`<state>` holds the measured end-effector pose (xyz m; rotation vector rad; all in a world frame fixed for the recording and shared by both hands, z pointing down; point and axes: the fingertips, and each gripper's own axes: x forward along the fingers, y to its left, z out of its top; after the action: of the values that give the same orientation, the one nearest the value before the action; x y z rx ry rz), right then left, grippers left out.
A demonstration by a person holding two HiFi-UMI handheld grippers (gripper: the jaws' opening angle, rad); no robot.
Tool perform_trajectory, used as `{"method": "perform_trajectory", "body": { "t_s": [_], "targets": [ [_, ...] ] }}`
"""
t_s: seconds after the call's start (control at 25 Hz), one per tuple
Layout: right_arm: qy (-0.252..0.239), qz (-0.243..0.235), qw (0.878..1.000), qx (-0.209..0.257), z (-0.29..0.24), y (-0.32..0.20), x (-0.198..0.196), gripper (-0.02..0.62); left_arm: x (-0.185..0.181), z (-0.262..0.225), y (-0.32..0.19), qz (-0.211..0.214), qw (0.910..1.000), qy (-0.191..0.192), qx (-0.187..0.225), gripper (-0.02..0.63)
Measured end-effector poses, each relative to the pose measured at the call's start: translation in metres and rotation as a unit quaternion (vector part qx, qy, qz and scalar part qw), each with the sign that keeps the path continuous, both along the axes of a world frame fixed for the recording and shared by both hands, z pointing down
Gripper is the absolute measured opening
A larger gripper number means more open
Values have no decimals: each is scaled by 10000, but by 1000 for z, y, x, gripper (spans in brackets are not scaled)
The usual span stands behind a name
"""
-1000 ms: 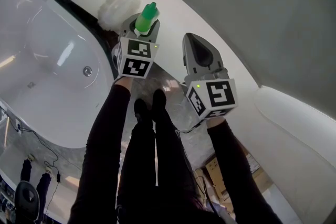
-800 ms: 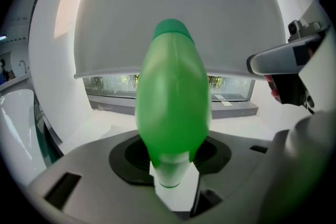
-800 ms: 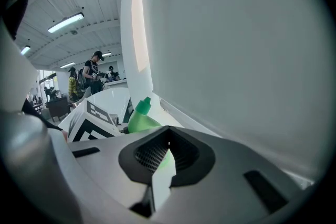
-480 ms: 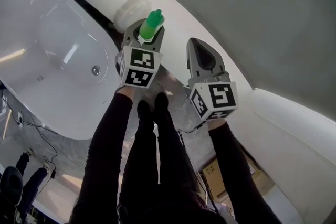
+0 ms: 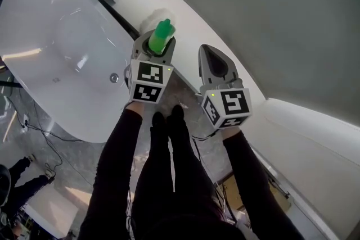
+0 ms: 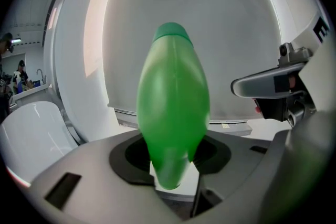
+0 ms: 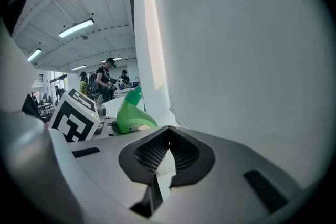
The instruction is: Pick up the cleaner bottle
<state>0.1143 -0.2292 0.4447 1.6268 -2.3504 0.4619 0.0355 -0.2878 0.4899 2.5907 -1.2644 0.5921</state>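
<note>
Grips the green cleaner bottle [image 6: 173, 107] in the left claw [image 5: 154, 50], jaws pressed on either side of its lower part, cap end standing up and out ahead of the jaws. Holds it up in the air, directly above the claw's dark throat as seen in the left gripper view. Carries the right claw [image 7: 165, 157] empty, jaws closed to a thin slit with nothing between them. Sets that claw just beside the left one, not touching it, both aimed the same way toward a pale curved wall [image 5: 270, 8]. Shows, from the right gripper view, the bottle off to the left of the right claw, next to the left claw's marker cube [image 7: 73, 115]. Places a white bathtub [image 5: 56, 115] out to the left of the left claw and lower, its round drain [image 5: 114, 78] visible in the basin. Finds a white fluffy thing [image 5: 153, 19], kind unclear, just beyond the left claw's tip, behind the bottle. Wears dark sleeves [image 5: 121, 149] behind both claws, with dark shoes [image 5: 177, 115] below and between them on a grey mottled floor [image 5: 209, 157].
</note>
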Motion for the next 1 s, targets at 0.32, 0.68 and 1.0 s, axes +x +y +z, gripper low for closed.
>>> {"method": "perform_trajectory", "body": {
  "t_s": [0.32, 0.68, 1.0],
  "targets": [
    [12, -331, 9993, 168, -30, -14, -36, 2, -40, -36, 7, -246, 9997, 74, 31, 189],
    [3, -820, 9963, 273, -48, -19, -83, 0, -91, -67, 14, -625, 9979, -36, 169, 187],
    [9, -1148, 9926, 395, -64, -20, -113, 0, -120, -87, 26, -862, 9959, -48, 273, 187]
  ]
}}
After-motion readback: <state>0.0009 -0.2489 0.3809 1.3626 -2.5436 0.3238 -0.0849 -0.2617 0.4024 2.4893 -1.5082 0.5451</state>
